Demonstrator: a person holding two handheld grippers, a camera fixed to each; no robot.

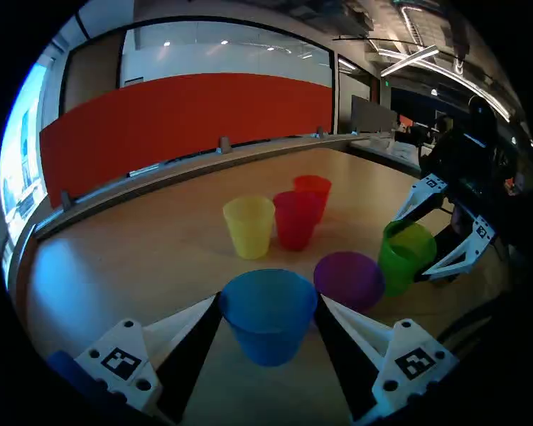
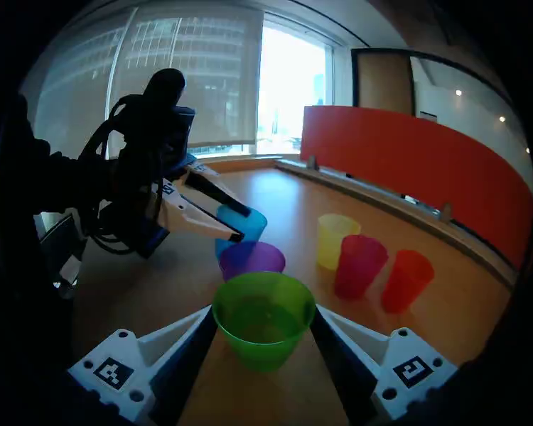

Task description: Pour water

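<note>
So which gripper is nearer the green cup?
Right. The right gripper clamps the green cup between its fingers; the left gripper sits beyond the purple cup, holding the blue cup.

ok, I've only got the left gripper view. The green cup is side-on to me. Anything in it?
Observer: The right gripper view looks down into the green cup. The bottom reads darker, but I can't tell water from shadow.
Operator: Is the right hand-held gripper actually on it? I can't judge contact from here.
Observer: Yes. Both fingers lie against the cup's walls, one on each side, and the cup sits upright between them.
</note>
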